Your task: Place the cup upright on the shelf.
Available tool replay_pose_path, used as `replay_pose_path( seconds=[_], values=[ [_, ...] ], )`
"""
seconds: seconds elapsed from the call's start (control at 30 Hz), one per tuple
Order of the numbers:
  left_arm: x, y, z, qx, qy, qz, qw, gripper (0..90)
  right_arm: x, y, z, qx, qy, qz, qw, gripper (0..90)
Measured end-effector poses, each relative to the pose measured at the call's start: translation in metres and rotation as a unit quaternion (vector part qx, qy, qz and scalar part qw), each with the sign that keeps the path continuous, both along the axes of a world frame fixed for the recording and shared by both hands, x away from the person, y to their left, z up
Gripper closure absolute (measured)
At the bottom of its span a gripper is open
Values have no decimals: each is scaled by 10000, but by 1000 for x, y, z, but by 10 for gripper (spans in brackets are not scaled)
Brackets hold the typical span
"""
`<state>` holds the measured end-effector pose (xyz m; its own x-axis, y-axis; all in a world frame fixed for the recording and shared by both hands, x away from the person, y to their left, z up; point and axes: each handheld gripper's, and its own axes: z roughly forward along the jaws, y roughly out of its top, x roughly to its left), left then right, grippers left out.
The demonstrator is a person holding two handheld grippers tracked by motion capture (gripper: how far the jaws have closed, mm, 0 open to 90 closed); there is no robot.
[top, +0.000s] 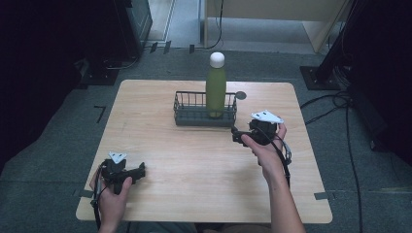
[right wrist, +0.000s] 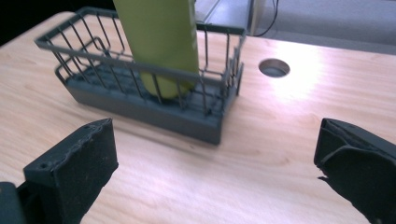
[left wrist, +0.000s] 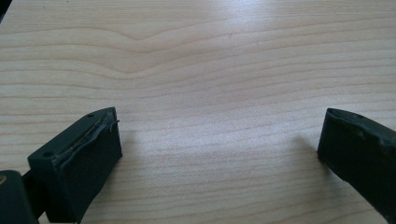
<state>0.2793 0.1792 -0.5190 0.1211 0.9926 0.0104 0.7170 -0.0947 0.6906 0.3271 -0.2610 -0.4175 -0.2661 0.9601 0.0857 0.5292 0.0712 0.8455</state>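
Right gripper [top: 236, 134]: jaws spread wide, nothing between them but bare tabletop. Held just in front of the dark grey wire basket with a solid base [top: 204, 110], off its right end, not touching it. In the right gripper view the right gripper [right wrist: 215, 154] looks toward the basket [right wrist: 154, 105], whose near right corner lies just ahead between the two jaws.

Left gripper [top: 142, 173]: jaws also wide apart, empty. It sits low over the light wood-grain table [top: 194, 160] near the front left corner, well apart from the basket. In the left gripper view the left gripper [left wrist: 219, 149] has only table [left wrist: 210, 70] between and ahead of its jaws.

Tall green metal bottle with a white rounded cap [top: 216, 87]: stands upright inside the basket, toward its right half, long axis vertical, cap up. Base rests on the basket floor; the bottle [right wrist: 161, 42] rises well above the wire rim. Basket sits at the table's far centre, long side across the table.

Small round hole in the tabletop [right wrist: 274, 67] lies just past the basket's right end.
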Motion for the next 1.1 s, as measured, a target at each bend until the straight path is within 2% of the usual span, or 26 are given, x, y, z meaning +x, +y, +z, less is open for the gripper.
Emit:
replay_pose_path(
  seconds=[0.6, 0.93, 1.1],
  values=[
    [0, 0, 0, 2, 0, 2, 10000, 0, -46, -49, -32, -186, 193, -348, 9990, 0],
    [0, 0, 0, 2, 2, 0, 10000, 0, -71, -85, -56, -168, 352, -677, 9969, 0],
    [0, 0, 0, 1, 0, 1, 10000, 0, -84, -105, -66, -174, 415, -909, 9948, 0]
  ],
)
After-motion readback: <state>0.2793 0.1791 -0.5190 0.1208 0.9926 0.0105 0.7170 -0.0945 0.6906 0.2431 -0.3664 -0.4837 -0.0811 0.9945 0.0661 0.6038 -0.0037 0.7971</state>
